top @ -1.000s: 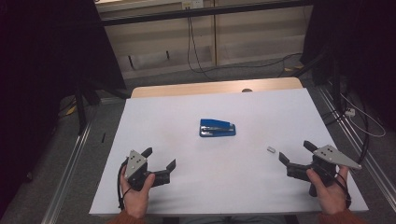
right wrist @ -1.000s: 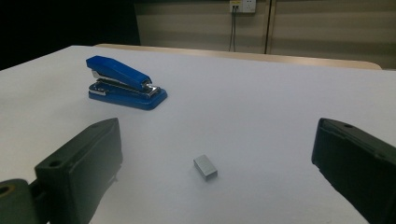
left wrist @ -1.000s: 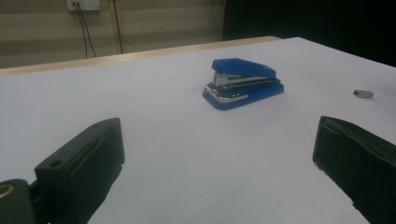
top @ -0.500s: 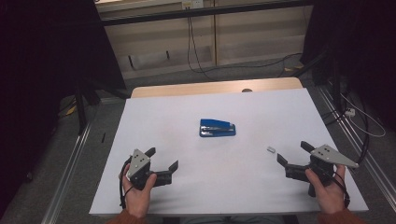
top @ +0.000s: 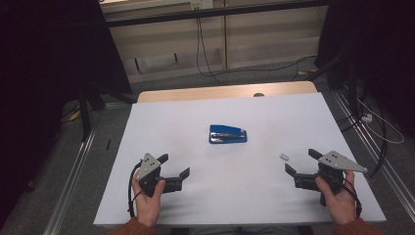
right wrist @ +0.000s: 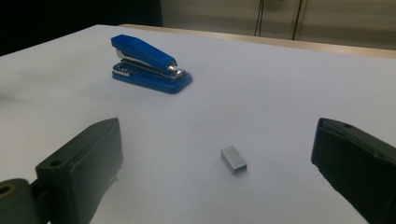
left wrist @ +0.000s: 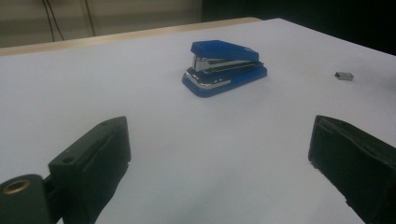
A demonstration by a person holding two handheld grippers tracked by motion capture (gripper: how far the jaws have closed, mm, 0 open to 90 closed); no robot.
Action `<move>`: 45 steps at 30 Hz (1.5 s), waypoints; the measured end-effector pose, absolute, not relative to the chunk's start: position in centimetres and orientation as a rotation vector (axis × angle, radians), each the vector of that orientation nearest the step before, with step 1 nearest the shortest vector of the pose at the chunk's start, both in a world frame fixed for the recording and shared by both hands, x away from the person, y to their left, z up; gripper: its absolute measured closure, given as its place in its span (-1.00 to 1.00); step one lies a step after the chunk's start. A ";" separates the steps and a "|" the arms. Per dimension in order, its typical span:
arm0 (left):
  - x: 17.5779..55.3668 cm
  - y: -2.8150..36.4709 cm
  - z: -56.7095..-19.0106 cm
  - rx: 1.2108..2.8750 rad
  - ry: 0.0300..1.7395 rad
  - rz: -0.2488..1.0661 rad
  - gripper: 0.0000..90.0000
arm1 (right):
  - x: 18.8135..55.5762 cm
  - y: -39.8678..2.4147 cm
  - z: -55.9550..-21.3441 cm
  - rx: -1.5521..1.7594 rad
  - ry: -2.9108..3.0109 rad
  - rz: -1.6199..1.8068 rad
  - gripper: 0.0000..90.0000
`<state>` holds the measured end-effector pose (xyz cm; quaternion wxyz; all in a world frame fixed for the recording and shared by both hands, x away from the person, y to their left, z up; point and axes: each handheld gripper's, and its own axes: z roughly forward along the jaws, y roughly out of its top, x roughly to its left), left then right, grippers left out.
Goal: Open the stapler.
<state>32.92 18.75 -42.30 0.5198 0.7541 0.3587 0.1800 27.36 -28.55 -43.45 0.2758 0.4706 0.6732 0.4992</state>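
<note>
Grey and tiny, the staple block (right wrist: pixel 234 160) is lying near the counter's (top: pixel 161 132) right edge just ahead of the released right tool (top: pixel 299 166), probably loose enough to be skidding away if those jaws close off-centre, while the blue stapler (top: pixel 228 134) is sitting mid-counter and the left tool (top: pixel 174 166) is gaping empty.

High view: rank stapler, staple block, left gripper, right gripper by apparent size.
1-2. Left gripper and right gripper: look alike, so no ranking between them; both lie nearer the camera, which may inflate them.
3. Blue stapler: somewhat smaller than either gripper.
4. Staple block: by far the smallest, a tiny grey piece.
</note>
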 end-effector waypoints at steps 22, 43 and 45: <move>35.1 17.1 -42.7 1.819 0.803 0.421 -0.88 | 29.6 -25.9 -42.9 1.134 1.862 1.410 -0.94; 38.0 13.8 -43.0 1.880 0.744 0.419 -0.87 | 32.6 -22.3 -43.2 1.058 1.937 1.415 -0.80; 38.3 13.6 -42.9 1.887 0.740 0.439 -0.87 | 32.8 -21.9 -43.2 1.051 1.950 1.426 -0.76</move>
